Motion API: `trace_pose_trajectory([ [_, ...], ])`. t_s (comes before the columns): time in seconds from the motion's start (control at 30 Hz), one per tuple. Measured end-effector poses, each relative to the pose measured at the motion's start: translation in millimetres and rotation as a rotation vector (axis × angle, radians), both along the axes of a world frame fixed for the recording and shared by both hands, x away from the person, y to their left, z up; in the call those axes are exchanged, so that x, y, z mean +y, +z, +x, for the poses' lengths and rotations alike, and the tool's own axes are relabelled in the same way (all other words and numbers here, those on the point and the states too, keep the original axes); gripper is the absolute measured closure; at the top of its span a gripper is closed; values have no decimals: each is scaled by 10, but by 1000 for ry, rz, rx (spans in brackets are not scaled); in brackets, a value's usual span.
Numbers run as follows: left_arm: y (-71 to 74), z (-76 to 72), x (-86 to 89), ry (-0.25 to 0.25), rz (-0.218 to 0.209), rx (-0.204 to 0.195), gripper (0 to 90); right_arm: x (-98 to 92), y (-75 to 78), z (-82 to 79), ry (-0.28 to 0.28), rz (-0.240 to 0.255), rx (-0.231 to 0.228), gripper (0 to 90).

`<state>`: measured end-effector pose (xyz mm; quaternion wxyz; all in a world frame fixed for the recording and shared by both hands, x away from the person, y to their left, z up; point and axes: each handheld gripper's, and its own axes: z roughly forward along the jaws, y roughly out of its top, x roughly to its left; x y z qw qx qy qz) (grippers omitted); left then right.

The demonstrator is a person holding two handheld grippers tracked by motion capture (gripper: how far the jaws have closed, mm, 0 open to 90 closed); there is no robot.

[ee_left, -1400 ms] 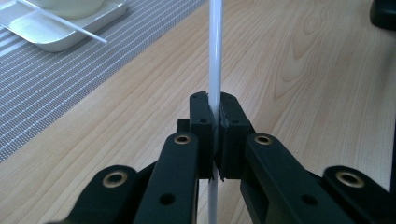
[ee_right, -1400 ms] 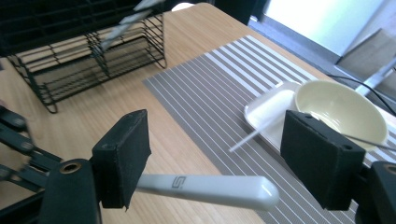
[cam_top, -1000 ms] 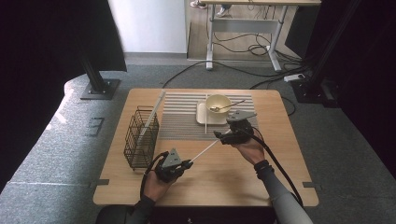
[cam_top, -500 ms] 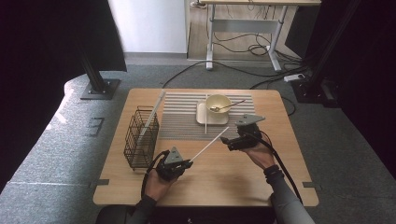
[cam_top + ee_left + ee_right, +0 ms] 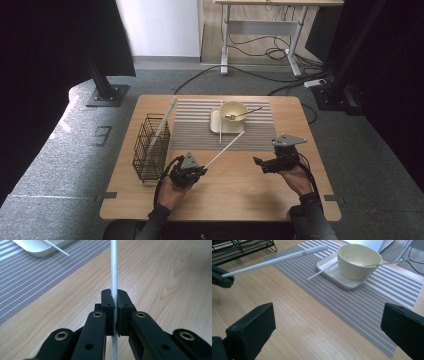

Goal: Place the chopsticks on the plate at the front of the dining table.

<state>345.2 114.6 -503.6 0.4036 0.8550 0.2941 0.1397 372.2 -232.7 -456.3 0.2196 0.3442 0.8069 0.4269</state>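
Observation:
My left gripper (image 5: 201, 169) (image 5: 114, 298) is shut on the near end of a white chopstick (image 5: 225, 149) (image 5: 113, 270), which slants up over the table toward the striped mat (image 5: 195, 132). In the right gripper view the chopstick (image 5: 277, 258) crosses the top left, with the left gripper (image 5: 222, 280) at its end. My right gripper (image 5: 260, 162) (image 5: 332, 320) hovers to the right of it; its jaws have just been opening and stand wide with nothing between them. A second chopstick (image 5: 220, 122) (image 5: 322, 271) lies on the white plate (image 5: 337, 276).
A cream bowl (image 5: 234, 111) (image 5: 358, 261) with a spoon (image 5: 247, 112) in it stands on the plate (image 5: 216, 125). A black wire basket (image 5: 150, 147) (image 5: 237, 250) stands at the table's left, with a long pale strip (image 5: 165, 122) along it. Bare wood lies in front of the mat.
My right gripper has drawn away from the chopstick's far end, moving right and toward the table's front, and its jaws have widened. The left gripper has kept still with the chopstick.

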Motion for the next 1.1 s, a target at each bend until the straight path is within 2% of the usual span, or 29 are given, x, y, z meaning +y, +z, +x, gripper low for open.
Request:
trace_pose_trajectory([
  [0.13, 31, 54, -61, 3, 11, 3, 857, -129, -121, -68, -17, 5, 6, 12],
  [0.37, 114, 158, -153, 12, 29, 9, 857, -305, -319, -148, -57, 43, 9, 12],
  [0.47, 153, 210, -202, 11, 51, 11, 857, -346, -416, -171, -61, 41, 13, 30],
  [0.53, 183, 246, -239, 9, 64, 9, 857, -355, -483, -181, -58, 35, 21, 40],
  [0.63, 234, 302, -300, 9, 85, 2, 857, -365, -587, -193, -54, -3, 38, 39],
  [0.77, 304, 376, -367, 11, 101, -3, 857, -403, -671, -205, -72, -11, 57, 32],
  [1.03, 399, 584, -480, 24, 102, 13, 857, -519, -906, -207, -130, -66, 108, 33],
  [1.07, 407, 613, -496, 27, 103, 16, 857, -528, -913, -187, -131, -63, 129, 35],
  [1.1, 413, 645, -510, 29, 103, 22, 857, -530, -914, -179, -135, -59, 129, 34],
])
